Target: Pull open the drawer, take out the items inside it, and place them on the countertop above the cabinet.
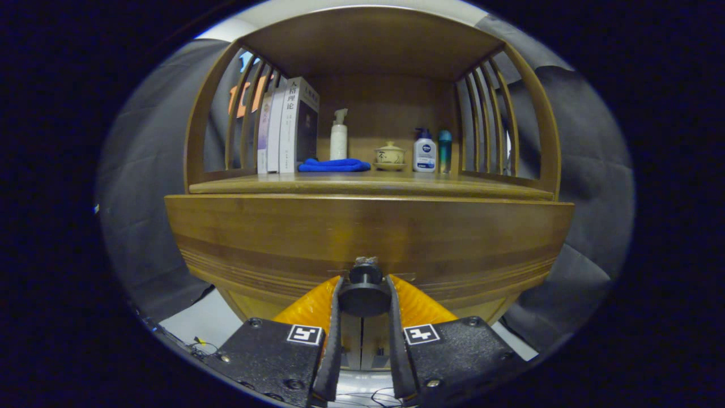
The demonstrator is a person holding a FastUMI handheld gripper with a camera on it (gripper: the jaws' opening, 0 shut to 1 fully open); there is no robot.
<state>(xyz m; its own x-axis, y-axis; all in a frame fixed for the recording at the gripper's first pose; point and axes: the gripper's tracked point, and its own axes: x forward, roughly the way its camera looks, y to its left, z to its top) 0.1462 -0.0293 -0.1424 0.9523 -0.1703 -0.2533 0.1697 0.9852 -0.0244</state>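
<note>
A wooden cabinet drawer front [368,232] spans the view just ahead of me, under the countertop [368,184]. Its round black knob [364,292] sits between my two orange fingers [308,309], and both black pads press on its sides. My gripper [364,300] is shut on the knob. The drawer's inside is hidden.
On the countertop stand several upright books [286,127], a white pump bottle [338,136], a folded blue cloth [334,165], a lidded ceramic cup on a saucer [389,155], a white lotion bottle [424,151] and a teal bottle [445,151]. Slatted wooden sides and a top enclose the shelf.
</note>
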